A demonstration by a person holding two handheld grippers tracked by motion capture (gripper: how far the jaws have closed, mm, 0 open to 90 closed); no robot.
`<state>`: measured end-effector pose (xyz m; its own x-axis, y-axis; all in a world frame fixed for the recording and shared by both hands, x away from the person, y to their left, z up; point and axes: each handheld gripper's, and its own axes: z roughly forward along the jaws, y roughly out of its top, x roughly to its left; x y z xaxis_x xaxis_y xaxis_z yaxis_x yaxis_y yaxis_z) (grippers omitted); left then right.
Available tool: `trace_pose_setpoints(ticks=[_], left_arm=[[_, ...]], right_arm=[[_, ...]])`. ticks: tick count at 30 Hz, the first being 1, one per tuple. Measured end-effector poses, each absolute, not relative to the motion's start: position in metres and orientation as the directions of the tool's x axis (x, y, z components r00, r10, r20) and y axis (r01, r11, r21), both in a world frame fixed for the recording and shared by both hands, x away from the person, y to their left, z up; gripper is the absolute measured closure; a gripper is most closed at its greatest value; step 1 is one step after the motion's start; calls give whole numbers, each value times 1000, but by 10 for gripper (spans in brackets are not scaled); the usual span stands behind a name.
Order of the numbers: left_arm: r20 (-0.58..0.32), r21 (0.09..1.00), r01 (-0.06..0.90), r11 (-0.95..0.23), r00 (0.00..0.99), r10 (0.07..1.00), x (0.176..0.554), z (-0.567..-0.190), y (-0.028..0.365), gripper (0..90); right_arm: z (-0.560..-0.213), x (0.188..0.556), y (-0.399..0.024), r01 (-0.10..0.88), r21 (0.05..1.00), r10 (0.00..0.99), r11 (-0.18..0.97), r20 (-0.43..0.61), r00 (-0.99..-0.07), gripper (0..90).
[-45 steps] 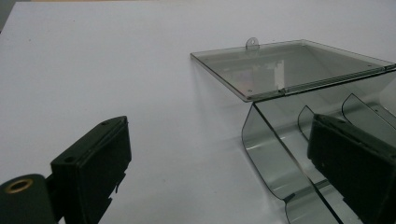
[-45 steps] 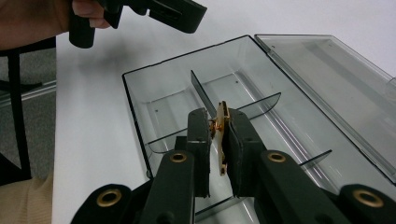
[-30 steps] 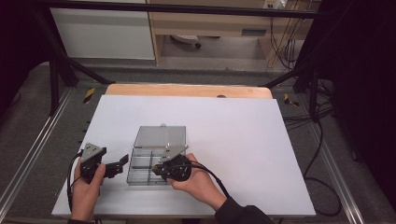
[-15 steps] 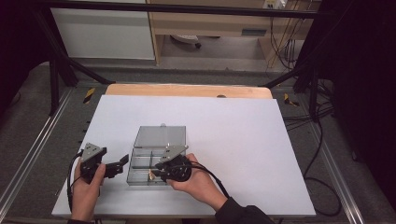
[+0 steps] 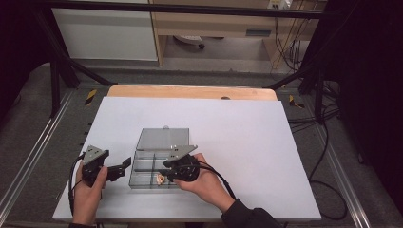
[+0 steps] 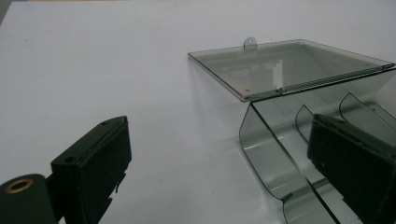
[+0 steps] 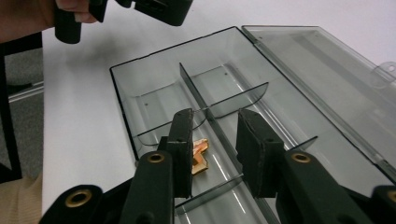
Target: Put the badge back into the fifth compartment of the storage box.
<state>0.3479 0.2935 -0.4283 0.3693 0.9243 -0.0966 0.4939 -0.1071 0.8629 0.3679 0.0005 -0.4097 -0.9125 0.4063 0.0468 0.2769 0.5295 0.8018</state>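
A small orange piece (image 7: 200,157) is lying in a near compartment of the clear divided box (image 5: 142,166), which is sitting open near the 6 o'clock edge of the white table (image 5: 266,156), its lid (image 5: 163,138) folded flat toward 12 o'clock. The right gripper (image 7: 215,154) is being held over that compartment, and its jaws have just been opening — in the earlier high views they are seen closer together over the same spot. In the right gripper view a clear gap is now showing between the two black pads, nothing is being pinched, and the piece is resting on the box floor just beside the left-hand pad, slightly behind it. The piece is therefore judged to have been released into its compartment, so the placing step is probably finished and the gripper can be lifted clear. The left gripper (image 5: 119,168) is being kept at 9 o'clock of the box — its jaws are standing wide apart and empty, with the box's corner wall (image 6: 266,154) seen between them but untouched by either pad.
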Motion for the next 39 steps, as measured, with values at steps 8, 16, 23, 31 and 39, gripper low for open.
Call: trace_pose_setpoints(ticks=[8, 16, 23, 31, 39], left_arm=[[-96, 864, 492, -108, 370, 924, 348, -428, 294, 65], [-100, 865, 492, -103, 369, 924, 348, -428, 294, 65], [-96, 866, 489, -106, 370, 924, 347, -428, 294, 65], [-99, 867, 488, -104, 372, 923, 347, -427, 294, 64], [-99, 867, 487, -106, 376, 921, 347, -427, 294, 64]], right_arm=[[-407, 374, -9, 309, 815, 467, 490, 54, -883, 546], [-407, 380, -17, 346, 820, 527, 456, 65, -848, 441], [-404, 384, -23, 354, 828, 559, 434, 60, -827, 328], [-400, 390, -33, 372, 831, 593, 413, 65, -803, 203], [-397, 397, -43, 396, 839, 638, 375, 77, -766, 75]])
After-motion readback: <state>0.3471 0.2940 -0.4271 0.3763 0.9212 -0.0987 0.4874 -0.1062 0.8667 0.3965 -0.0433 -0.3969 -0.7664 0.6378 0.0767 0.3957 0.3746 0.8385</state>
